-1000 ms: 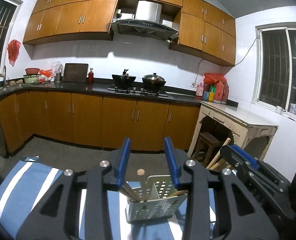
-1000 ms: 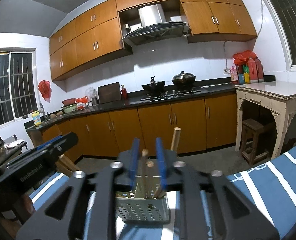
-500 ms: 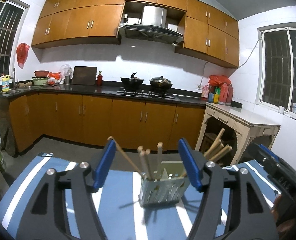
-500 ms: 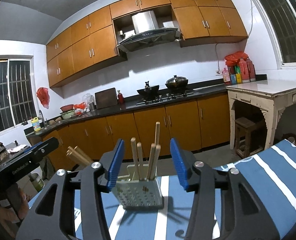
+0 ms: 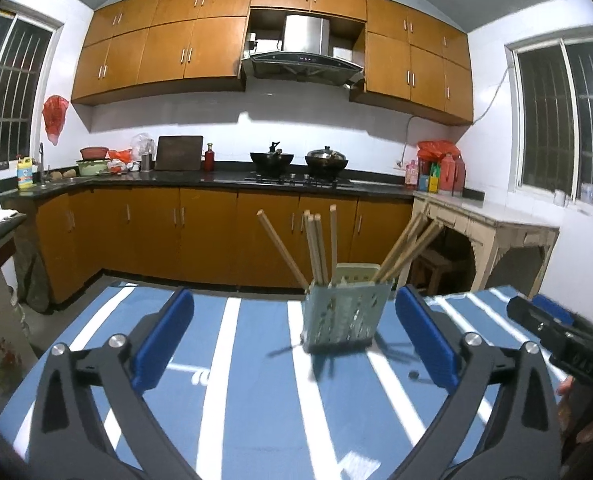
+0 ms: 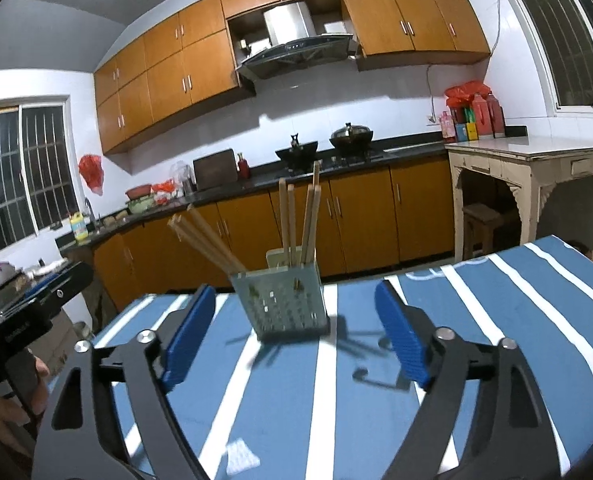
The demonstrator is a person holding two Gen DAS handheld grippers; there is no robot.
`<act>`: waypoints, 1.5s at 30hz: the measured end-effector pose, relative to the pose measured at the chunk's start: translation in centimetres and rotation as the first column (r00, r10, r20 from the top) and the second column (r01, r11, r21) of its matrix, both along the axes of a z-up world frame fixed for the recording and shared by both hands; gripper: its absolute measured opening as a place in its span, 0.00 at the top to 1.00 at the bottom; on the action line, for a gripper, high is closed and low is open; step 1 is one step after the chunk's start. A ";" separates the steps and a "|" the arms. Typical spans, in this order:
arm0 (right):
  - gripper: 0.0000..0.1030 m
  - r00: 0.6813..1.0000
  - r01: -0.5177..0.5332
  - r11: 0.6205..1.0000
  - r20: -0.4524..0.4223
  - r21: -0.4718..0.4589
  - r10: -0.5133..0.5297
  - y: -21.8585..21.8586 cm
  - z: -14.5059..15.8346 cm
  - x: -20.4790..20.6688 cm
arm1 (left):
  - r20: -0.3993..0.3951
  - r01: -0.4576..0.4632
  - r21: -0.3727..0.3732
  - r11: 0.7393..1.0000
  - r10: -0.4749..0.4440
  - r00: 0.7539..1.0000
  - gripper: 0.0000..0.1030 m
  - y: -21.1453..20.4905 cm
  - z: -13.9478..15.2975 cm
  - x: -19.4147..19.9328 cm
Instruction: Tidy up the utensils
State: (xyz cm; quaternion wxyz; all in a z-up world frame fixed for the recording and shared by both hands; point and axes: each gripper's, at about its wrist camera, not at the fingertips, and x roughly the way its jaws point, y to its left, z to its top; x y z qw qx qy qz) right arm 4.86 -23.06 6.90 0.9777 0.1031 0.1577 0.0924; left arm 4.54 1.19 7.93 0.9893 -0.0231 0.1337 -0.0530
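A pale green perforated utensil holder point(image 5: 342, 316) point(image 6: 282, 306) stands upright on the blue-and-white striped tablecloth point(image 5: 256, 380) point(image 6: 476, 320). Several wooden chopsticks point(image 5: 316, 246) point(image 6: 296, 224) stick out of it, some upright, some leaning. My left gripper point(image 5: 292, 340) is back from the holder, its jaws opening wide with nothing between them. The right gripper point(image 6: 294, 336) is likewise back from the holder, jaws opening, empty. The right gripper's body point(image 5: 556, 336) shows at the right edge of the left wrist view, and the left one point(image 6: 28, 308) at the left edge of the right wrist view.
Behind the table runs a kitchen counter point(image 5: 216, 178) with brown cabinets, a stove with two pots point(image 5: 296, 160) and a sink at the left. A pale side table point(image 5: 484, 220) point(image 6: 528, 160) with a stool under it stands at the right. A person's hand point(image 6: 0, 412) holds the left gripper.
Both grippers let go of the chopsticks, which now stand in the holder, and drew back from it while their jaws spread wide. The holder looks smaller and farther away.
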 end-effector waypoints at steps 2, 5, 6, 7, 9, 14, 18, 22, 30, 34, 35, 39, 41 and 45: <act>0.13 1.000 -0.004 1.000 -0.006 -0.008 0.004 0.2 -0.4 -0.8 | -0.011 -0.005 0.021 1.000 0.005 1.000 0.04 0.1 -0.8 -1.1; 0.07 1.000 -0.002 1.000 -0.004 -0.028 0.001 0.6 -0.9 -1.9 | -0.022 -0.006 0.032 0.999 0.006 1.000 0.04 0.1 -1.9 -2.5; 0.05 1.000 -0.004 0.999 -0.002 -0.039 0.004 0.9 -1.1 -2.2 | -0.024 -0.010 0.036 0.999 0.010 1.000 0.04 0.0 -2.2 -2.8; 0.05 1.000 -0.006 0.999 0.001 -0.052 0.006 1.1 -1.1 -2.5 | -0.027 -0.013 0.042 0.999 0.015 1.000 0.04 -0.1 -2.5 -3.2; 0.02 1.000 -0.003 0.997 0.012 -0.076 0.004 1.5 -1.4 -3.1 | -0.027 -0.023 0.052 0.998 0.025 0.999 0.04 -0.2 -2.8 -3.8; 0.02 1.000 -0.006 0.995 0.022 -0.101 0.009 2.4 -2.0 -4.1 | -0.023 -0.054 0.066 0.996 0.055 0.998 0.04 -0.2 -3.3 -4.9; 0.02 1.000 -0.004 0.994 0.006 -0.108 0.004 2.7 -2.8 -4.5 | -0.024 -0.073 0.070 0.995 0.074 0.997 0.04 -0.2 -3.8 -5.3; 0.02 1.000 0.003 0.993 -0.003 -0.119 -0.004 2.9 -3.5 -5.1 | -0.023 -0.078 0.085 0.993 0.080 0.996 0.04 -0.3 -4.1 -5.5; 0.02 0.999 0.041 0.993 0.000 -0.114 -0.041 2.2 -4.2 -5.8 | -0.016 -0.087 0.074 0.993 0.089 0.996 0.04 0.1 -4.7 -6.0; 0.02 0.999 0.052 0.993 -0.003 -0.108 -0.053 1.9 -4.3 -5.8 | -0.017 -0.087 0.072 0.994 0.088 0.996 0.04 0.1 -4.9 -5.9; 0.02 0.998 0.054 0.993 -0.004 -0.105 -0.055 1.8 -4.4 -5.8 | -0.017 -0.085 0.074 0.994 0.087 0.996 0.04 0.1 -4.9 -5.9; 0.02 0.998 0.059 0.993 -0.005 -0.106 -0.060 1.7 -4.6 -5.7 | -0.015 -0.086 0.083 0.993 0.087 0.996 0.04 0.0 -5.3 -5.8; 0.02 0.998 0.060 0.992 -0.007 -0.108 -0.061 1.7 -4.7 -5.7 | -0.019 -0.086 0.082 0.993 0.088 0.996 0.04 0.1 -5.4 -5.8; 0.02 0.998 0.061 0.991 -0.011 -0.116 -0.063 1.7 -4.9 -5.8 | -0.025 -0.082 0.080 0.993 0.085 0.996 0.04 0.0 -5.8 -5.7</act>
